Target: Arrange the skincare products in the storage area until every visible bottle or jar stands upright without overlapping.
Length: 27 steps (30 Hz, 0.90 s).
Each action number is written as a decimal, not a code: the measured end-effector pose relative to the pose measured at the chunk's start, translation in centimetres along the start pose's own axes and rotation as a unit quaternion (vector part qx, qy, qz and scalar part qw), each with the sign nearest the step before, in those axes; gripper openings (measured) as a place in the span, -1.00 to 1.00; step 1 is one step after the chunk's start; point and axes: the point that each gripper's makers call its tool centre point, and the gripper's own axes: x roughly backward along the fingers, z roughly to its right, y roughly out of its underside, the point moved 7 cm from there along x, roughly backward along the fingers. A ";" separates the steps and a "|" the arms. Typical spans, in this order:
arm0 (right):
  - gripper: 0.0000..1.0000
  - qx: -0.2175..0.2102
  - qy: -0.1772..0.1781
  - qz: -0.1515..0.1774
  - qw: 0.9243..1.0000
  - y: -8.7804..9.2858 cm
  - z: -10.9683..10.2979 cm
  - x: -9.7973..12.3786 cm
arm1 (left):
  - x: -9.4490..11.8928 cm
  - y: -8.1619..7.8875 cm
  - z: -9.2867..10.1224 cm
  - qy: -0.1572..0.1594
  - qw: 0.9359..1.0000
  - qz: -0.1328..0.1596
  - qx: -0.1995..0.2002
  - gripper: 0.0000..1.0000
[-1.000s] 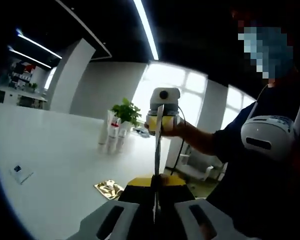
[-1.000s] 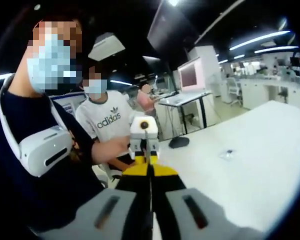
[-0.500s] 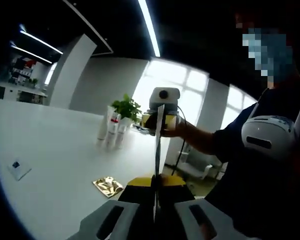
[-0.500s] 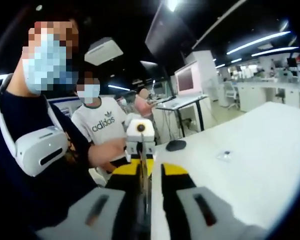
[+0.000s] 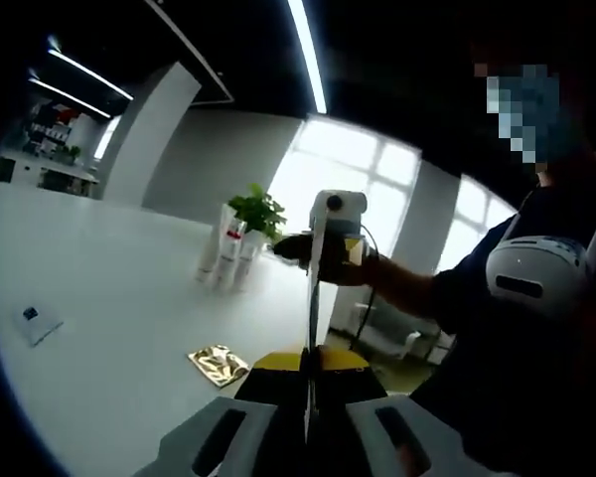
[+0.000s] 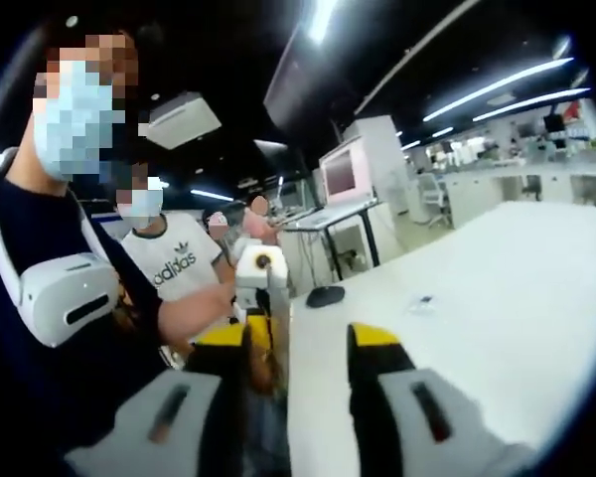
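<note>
With the left gripper (image 5: pixel 309 383) fingers pressed together and the right gripper (image 6: pixel 296 363) fingers spread wide, both empty, the upright skincare tubes (image 5: pixel 228 260) stand well ahead beside the potted plant (image 5: pixel 258 213), beyond the gold sachet (image 5: pixel 217 364) on the bench (image 5: pixel 109 298).

Dark navy top, white padded band at the upper arm, yellow-tipped grey claw (image 6: pixel 298 343).

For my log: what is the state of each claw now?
Left claw: closed, holding nothing.
Right claw: open, holding nothing.
</note>
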 end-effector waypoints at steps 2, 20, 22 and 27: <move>-0.26 0.003 0.009 0.007 1.000 0.7 0.0 0.4 | 0.0 0.0 -0.3 0.000 1.000 0.003 0.005 -1.00; 0.07 0.080 0.122 -0.005 0.989 5.5 -0.5 2.7 | -0.5 0.0 -2.1 -0.017 0.999 -0.002 0.039 -1.00; 0.24 0.086 0.142 -0.005 0.986 5.7 -0.6 2.8 | -0.7 -0.3 -2.2 -0.018 0.999 -0.004 0.044 -1.00; 0.34 0.083 0.152 -0.002 0.985 5.8 -1.5 2.8 | -1.3 -0.7 -2.4 -0.019 0.999 -0.013 0.047 -1.00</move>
